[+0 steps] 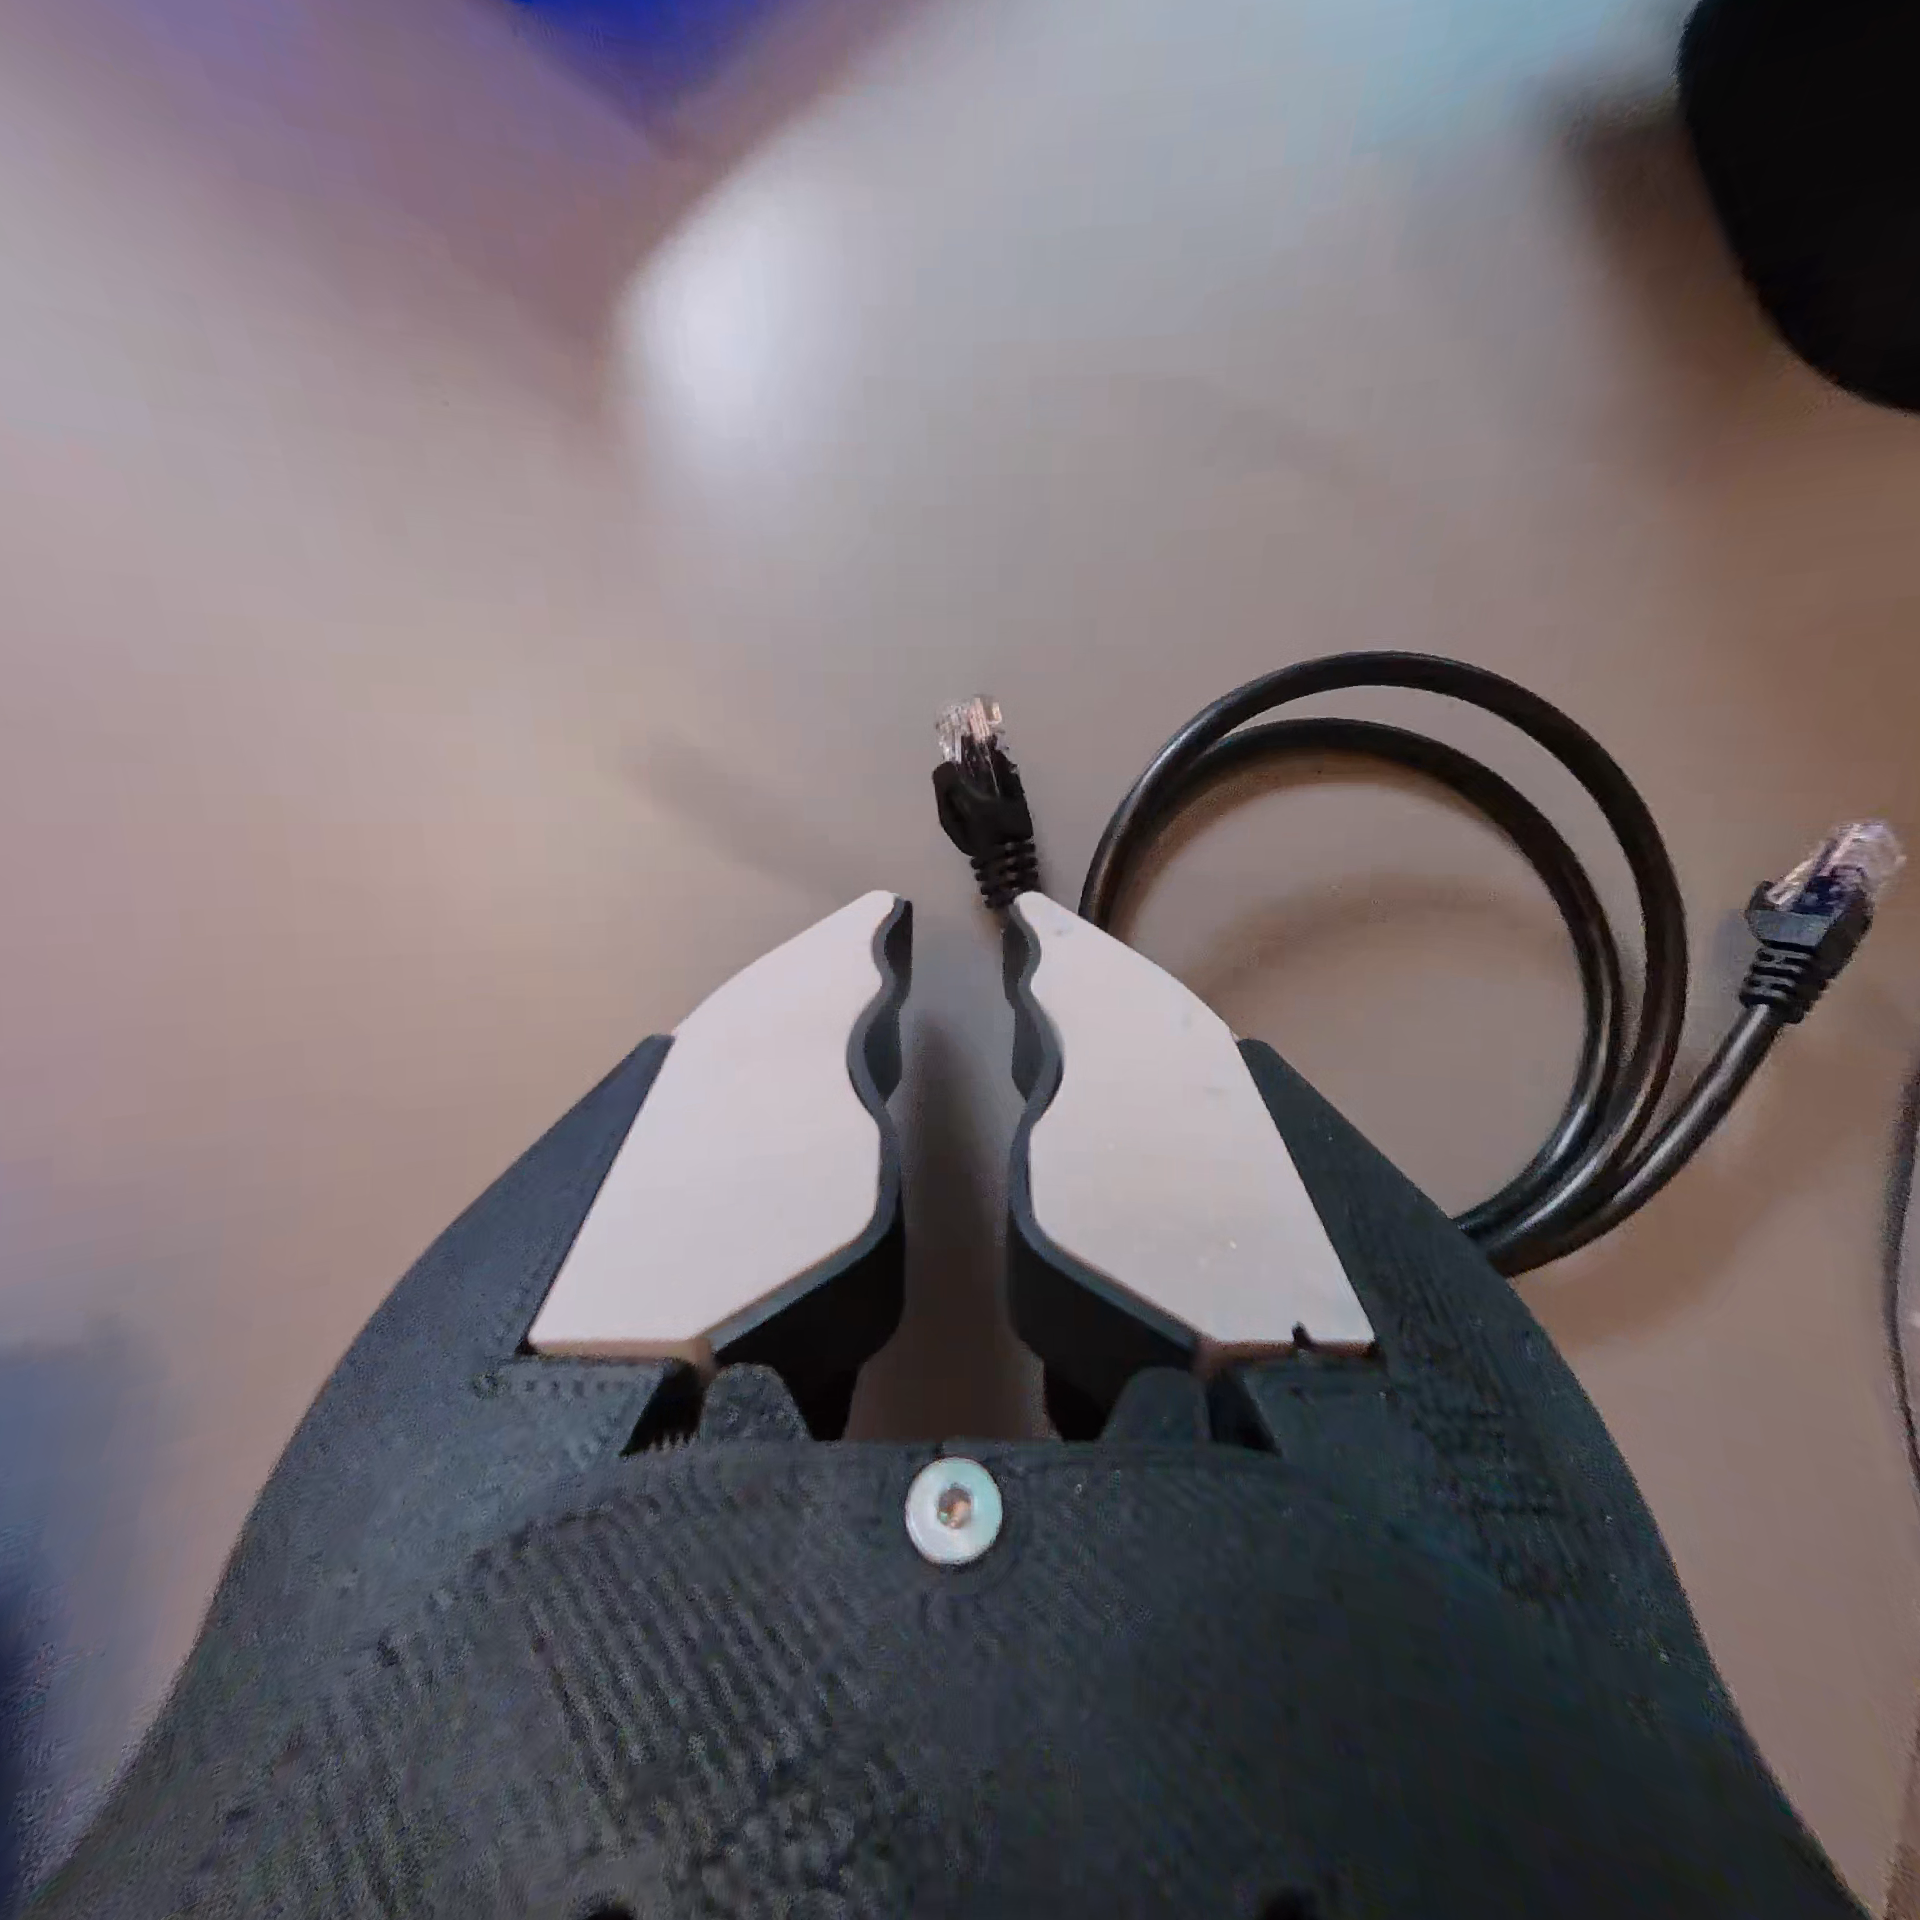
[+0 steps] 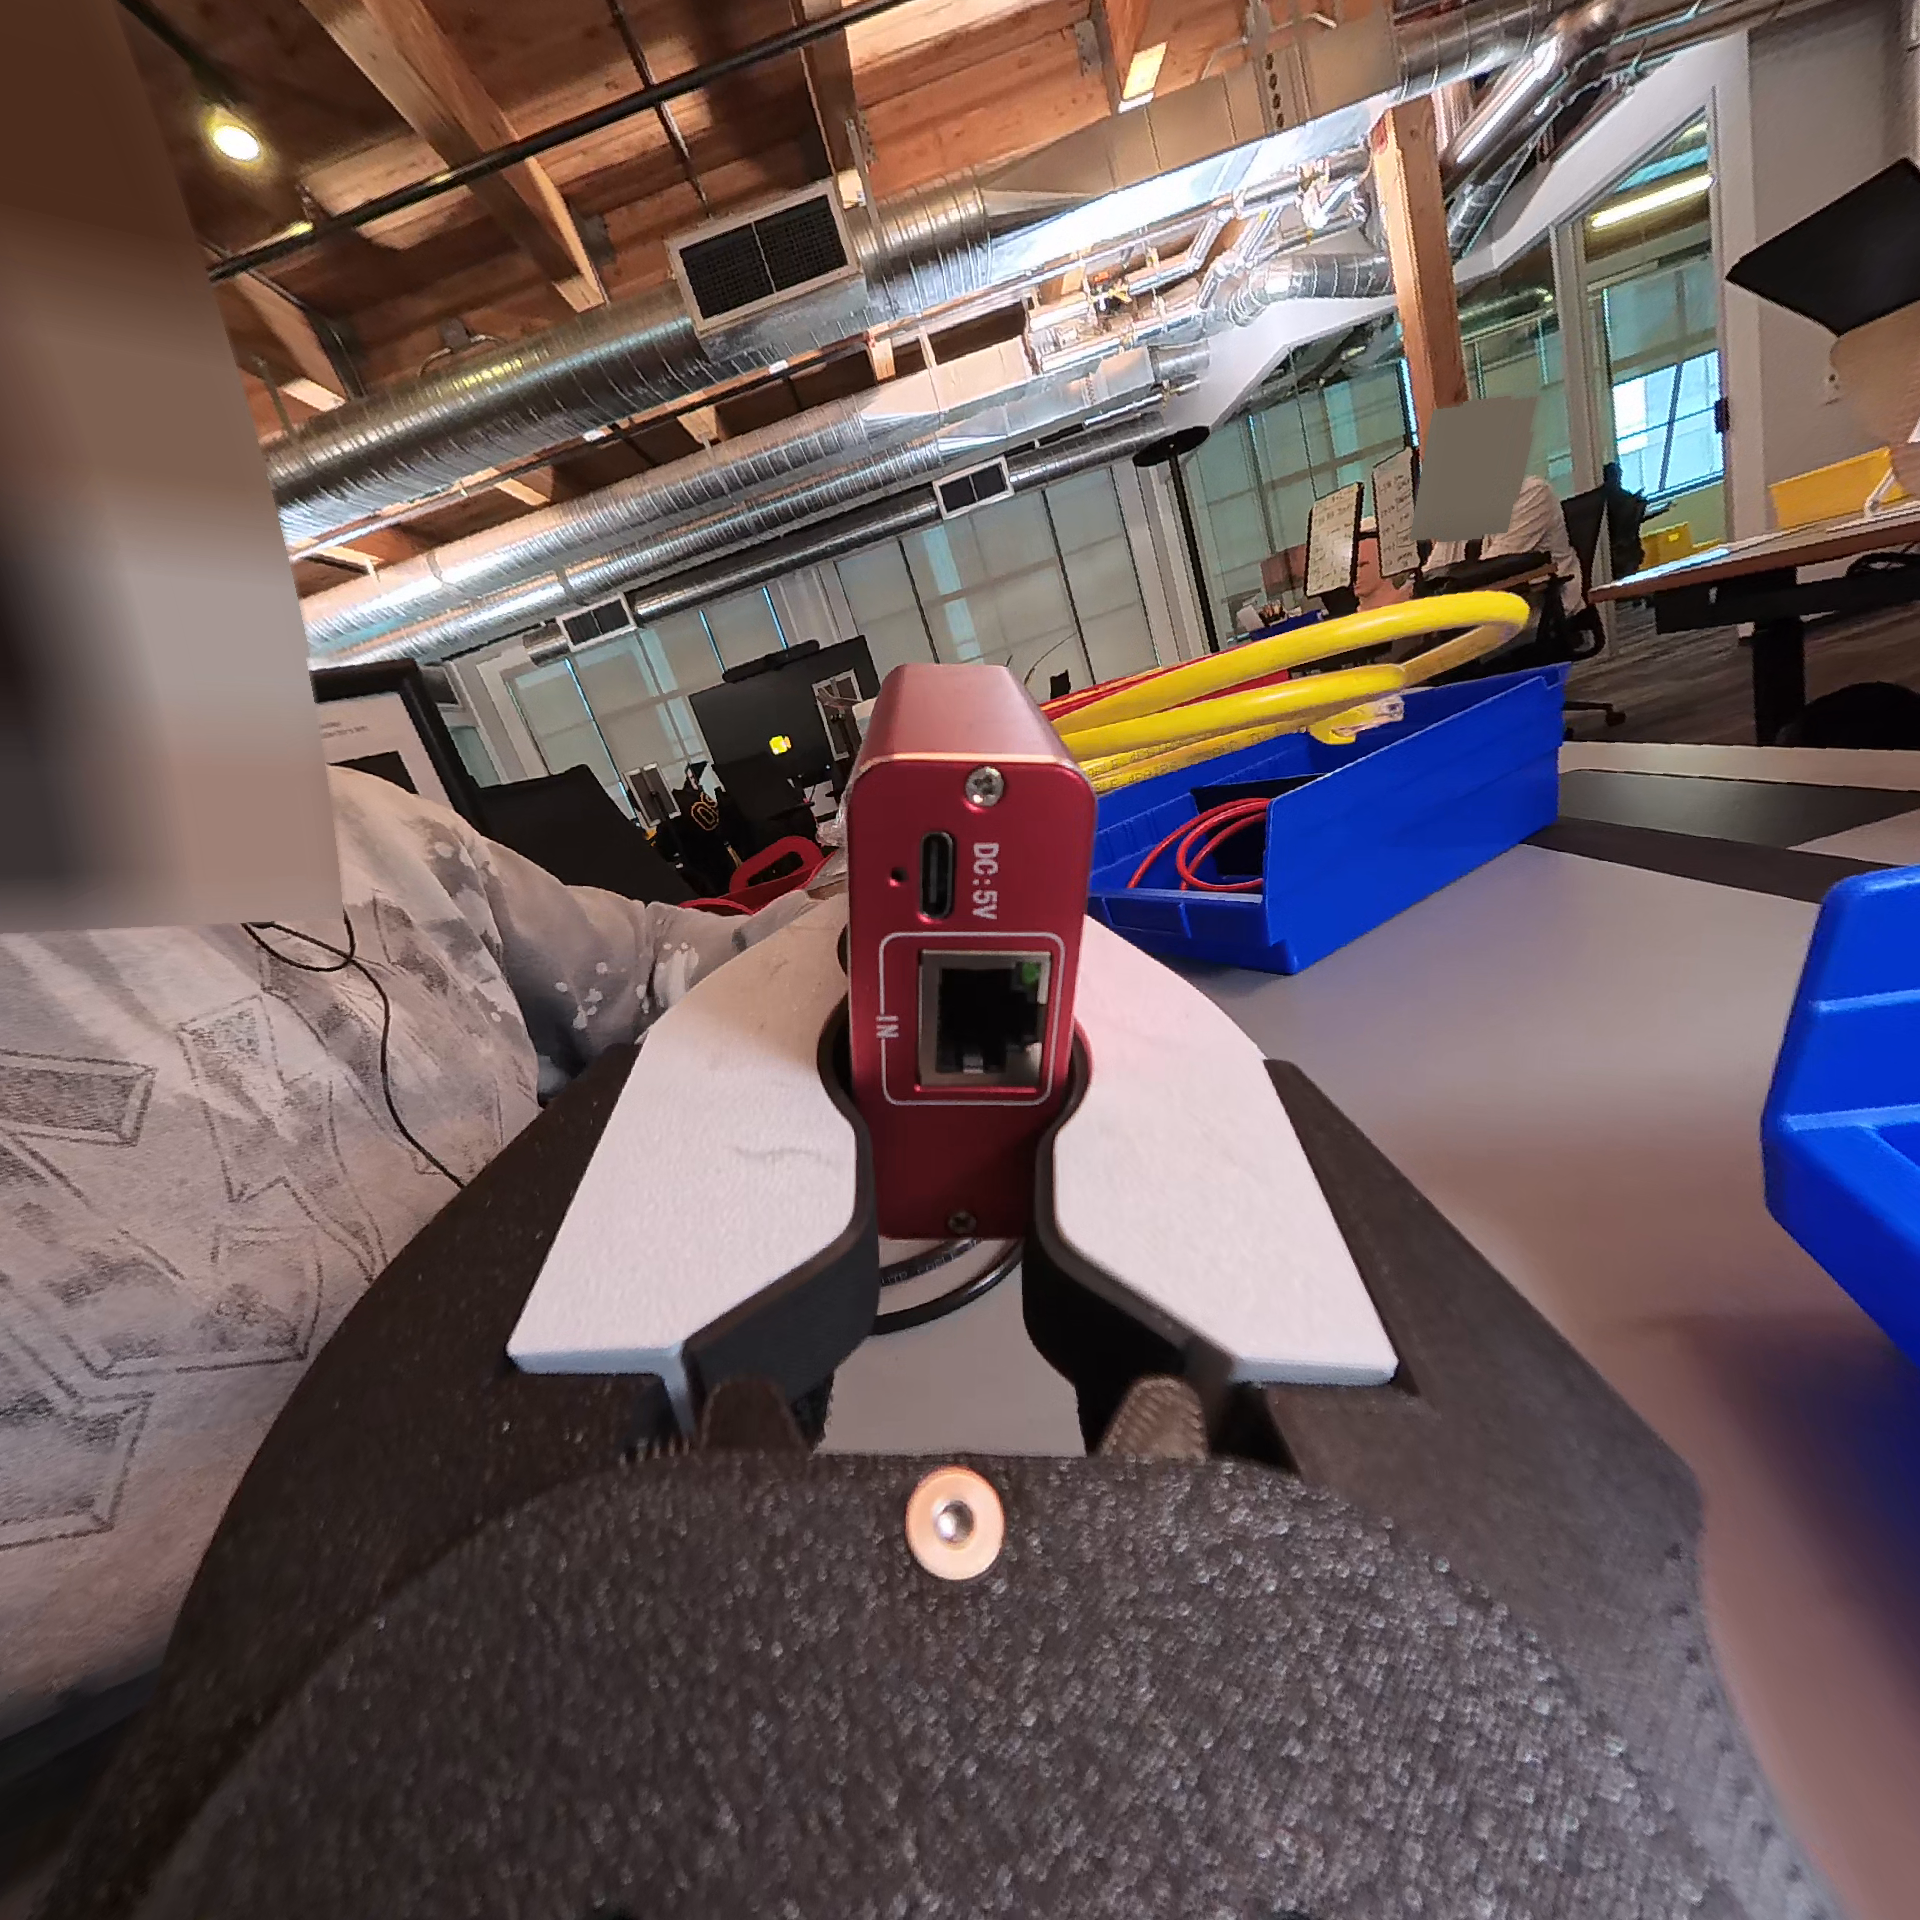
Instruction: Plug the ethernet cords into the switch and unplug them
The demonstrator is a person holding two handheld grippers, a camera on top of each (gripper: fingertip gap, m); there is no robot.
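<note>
My left claw point(image 1: 958, 914) hangs over the table point(image 1: 416, 831) with its jaws a narrow gap apart and nothing between them. The black ethernet cord point(image 1: 1621, 935) lies coiled on the table to the right of the claw. Its nearer plug point(image 1: 977, 790) lies just ahead of the tips, a touch right of the gap, with the boot almost at the right fingertip point(image 1: 1039, 920). The plug's long axis runs nearly straight away from me, clear end forward, so it lines up roughly with the fingers. I judge a short push forward and a hair to the right would put the boot in the gap. The cord's second plug point(image 1: 1818, 914) sits farther right, tilted up and right, well apart from the claw. Left of the near plug the table is bare, so I have room on that side; the coil crowds the right.

My right claw point(image 2: 961, 966) is clamped on the red switch point(image 2: 966, 956), which stands upright between the jaws, its ethernet port point(image 2: 982, 1018) facing back toward my camera. That claw holds the switch above the table, so the left one is the nearer to the cord. Beyond and right sits a blue bin point(image 2: 1351, 862) holding yellow cords point(image 2: 1299, 665), and another blue bin point(image 2: 1849, 1091) crowds the right edge.
</note>
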